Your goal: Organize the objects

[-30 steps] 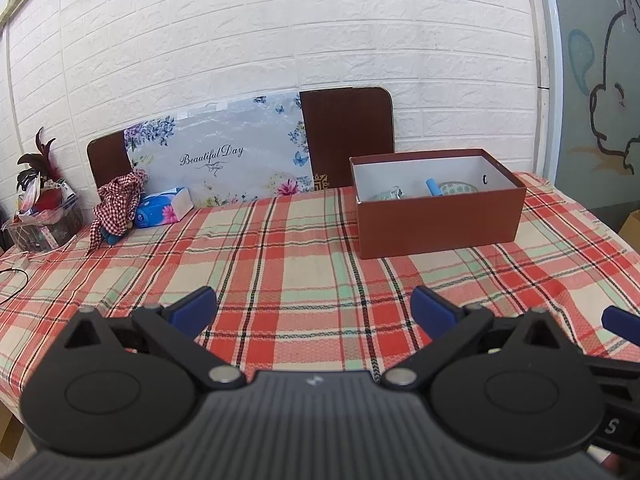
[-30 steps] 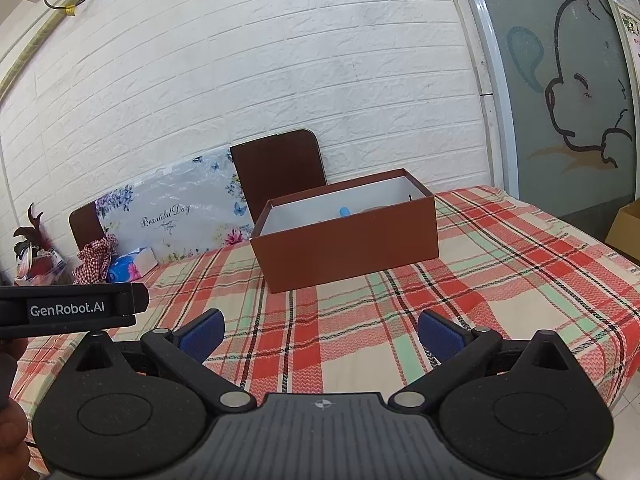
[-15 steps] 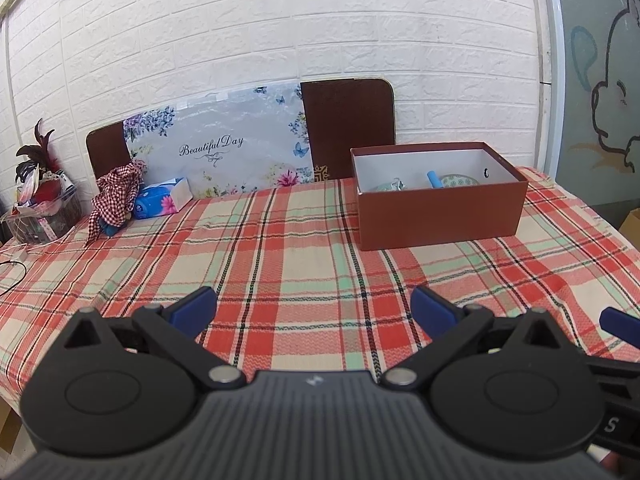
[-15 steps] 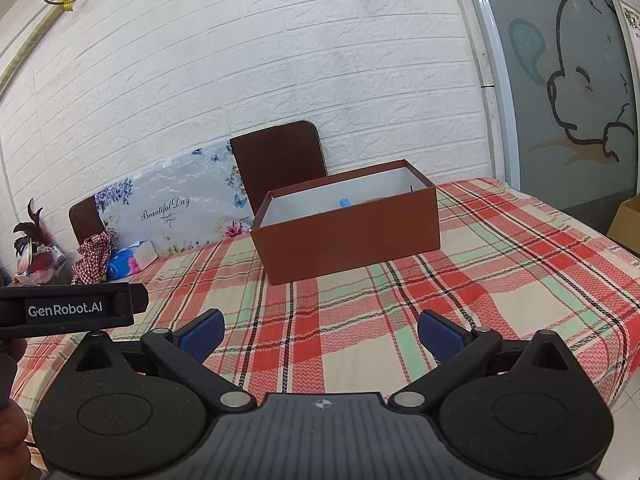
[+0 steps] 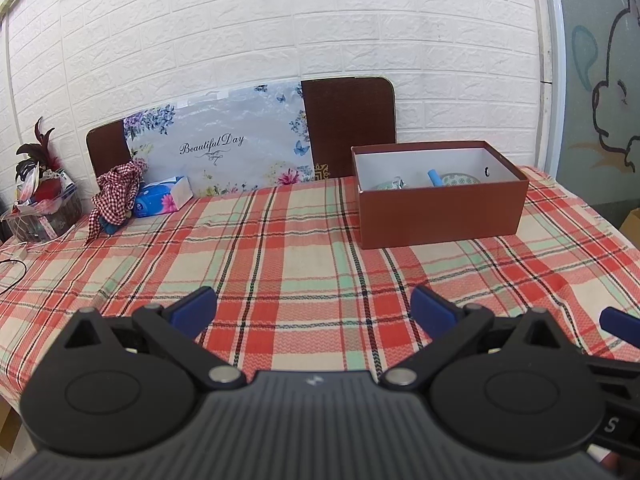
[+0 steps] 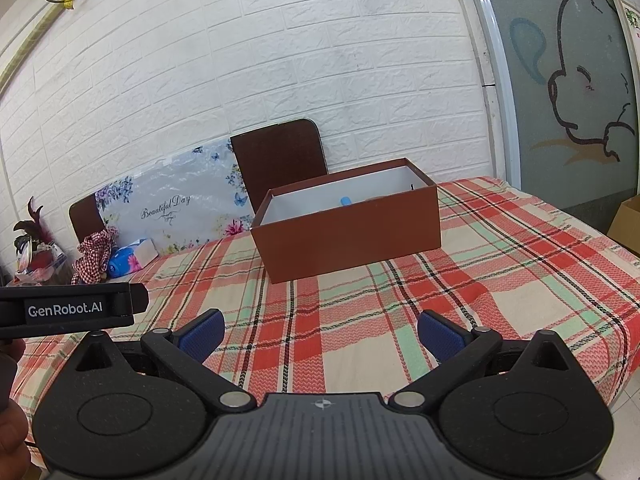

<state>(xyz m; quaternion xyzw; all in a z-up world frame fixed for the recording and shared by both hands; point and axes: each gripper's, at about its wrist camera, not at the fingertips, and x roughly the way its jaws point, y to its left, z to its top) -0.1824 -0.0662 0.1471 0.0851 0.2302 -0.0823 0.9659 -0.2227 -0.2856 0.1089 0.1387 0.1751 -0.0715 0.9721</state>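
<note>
A brown open box [image 5: 440, 216] [image 6: 352, 240] with a white inside stands on the plaid tablecloth [image 5: 280, 264] [image 6: 500, 280], towards the back right. Inside it lie a blue tube [image 5: 434, 178] [image 6: 345, 201], a patterned dish [image 5: 460, 181] and a clear item [image 5: 394, 184]. My left gripper [image 5: 314, 308] is open over the front of the table, nothing between its blue pads. My right gripper [image 6: 320, 332] is open too, well short of the box. A blue fingertip of the right gripper [image 5: 620, 322] shows at the left wrist view's right edge.
At the back left sit a blue tissue pack [image 5: 162, 198] [image 6: 130, 258], a red checked cloth [image 5: 116, 196] [image 6: 94, 256] and a basket of items [image 5: 40, 204]. A floral board [image 5: 216, 148] and two brown chair backs [image 5: 348, 120] lean by the white brick wall. A cardboard box [image 6: 628, 224] stands on the floor at right.
Both views have shifted slightly, the box and wall sitting a little lower in frame than a second ago. Both grippers stay open and empty.
</note>
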